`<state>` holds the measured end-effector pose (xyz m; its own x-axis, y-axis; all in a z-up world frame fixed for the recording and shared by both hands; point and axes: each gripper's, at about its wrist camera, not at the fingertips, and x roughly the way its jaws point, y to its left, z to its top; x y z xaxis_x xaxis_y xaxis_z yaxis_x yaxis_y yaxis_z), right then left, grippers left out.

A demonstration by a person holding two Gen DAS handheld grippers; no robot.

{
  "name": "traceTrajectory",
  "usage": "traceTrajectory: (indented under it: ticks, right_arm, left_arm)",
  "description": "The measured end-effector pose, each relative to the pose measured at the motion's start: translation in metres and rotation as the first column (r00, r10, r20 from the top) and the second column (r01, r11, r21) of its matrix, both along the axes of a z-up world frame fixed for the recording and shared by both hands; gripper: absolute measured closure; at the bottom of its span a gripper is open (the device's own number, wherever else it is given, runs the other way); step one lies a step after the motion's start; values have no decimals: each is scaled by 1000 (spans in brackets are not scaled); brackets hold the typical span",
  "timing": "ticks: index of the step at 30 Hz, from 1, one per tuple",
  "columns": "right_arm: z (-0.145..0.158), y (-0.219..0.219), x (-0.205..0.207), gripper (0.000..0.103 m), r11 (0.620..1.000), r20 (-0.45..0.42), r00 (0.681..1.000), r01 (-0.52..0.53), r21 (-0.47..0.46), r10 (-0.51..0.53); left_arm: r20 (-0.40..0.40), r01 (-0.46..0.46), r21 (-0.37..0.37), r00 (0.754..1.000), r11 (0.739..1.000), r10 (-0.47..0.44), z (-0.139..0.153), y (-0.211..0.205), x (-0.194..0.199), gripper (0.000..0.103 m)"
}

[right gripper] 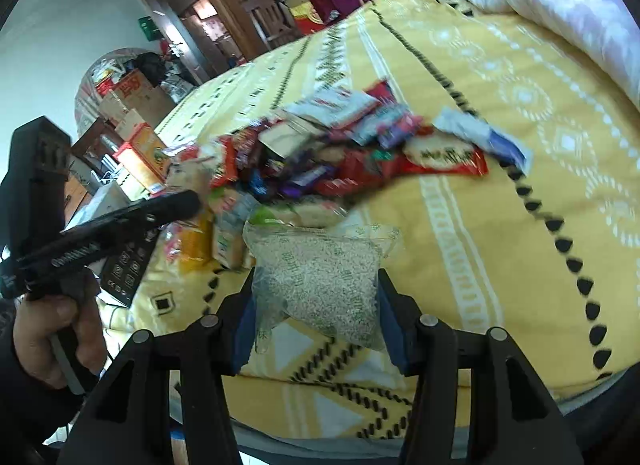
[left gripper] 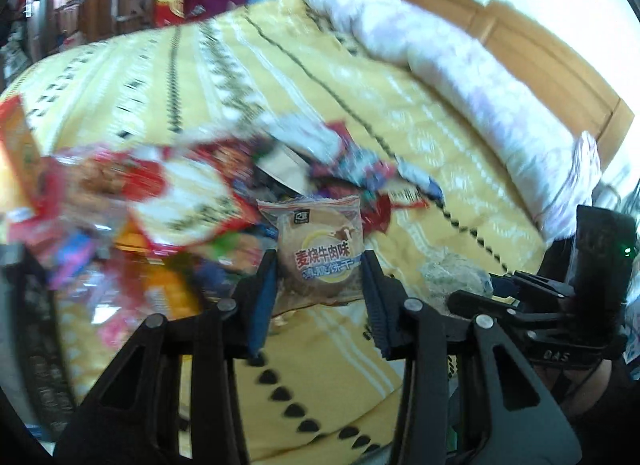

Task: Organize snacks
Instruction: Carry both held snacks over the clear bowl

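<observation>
The left gripper (left gripper: 320,277) clamps a round biscuit in crinkly clear wrap (left gripper: 320,249), lifted clear of the glossy snack heap (left gripper: 168,201) at its ten o'clock, probably to sort it. The right gripper (right gripper: 316,305) pinches a soft clear bag of pale grain (right gripper: 316,277) above the yellow quilt (right gripper: 500,205), heap at twelve o'clock.

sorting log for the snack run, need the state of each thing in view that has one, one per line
left gripper: shut on the biscuit packet
biscuit packet: sealed, held upright between the pads, off the bed
right gripper: shut on the clear grain bag
clear grain bag: full, pinched at both sides
snack pile: loose heap on the bed, unsorted
yellow bedspread: spread flat
</observation>
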<state>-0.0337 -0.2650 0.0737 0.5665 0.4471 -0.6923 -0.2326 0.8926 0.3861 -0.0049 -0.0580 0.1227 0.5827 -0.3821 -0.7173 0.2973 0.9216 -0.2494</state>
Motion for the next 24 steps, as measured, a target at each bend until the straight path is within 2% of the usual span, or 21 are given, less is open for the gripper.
traceTrajectory:
  ticks: [4,6,8,11,14,18,21,24]
  right_arm:
    - [32,21,8,46,999,65,997,-47,-16,48]
    - [53,38,13,46,997,110,991,-78,-23,80]
    - [77,59,16,46,992,159,979,-120,-30,124]
    - [110,99,21,46,981,221,955,-192,-41,196]
    - [140,143,23,46,962,268,925,-268,-46,271]
    - [171,207,22,46,927,310,877,-372,-49,368]
    - [183,249,18,46,898,318,846,-437,-49,429]
    - [190,295,11,46,864,317,812,-500,-53,489]
  left_arm:
    - [72,-92,3,993,996,92,34,47,-16,62]
    - [113,-155,5,982,988,153,53,77,-27,62]
    - [146,-213,16,967,977,209,67,103,-37,62]
    - [190,-320,35,932,947,308,85,147,-53,62]
    - [237,-443,55,876,895,420,101,199,-76,62]
    - [253,-569,53,802,820,540,108,256,-103,62]
    - [252,-640,48,751,767,610,108,289,-122,62]
    - [256,-687,39,709,725,658,106,311,-136,61]
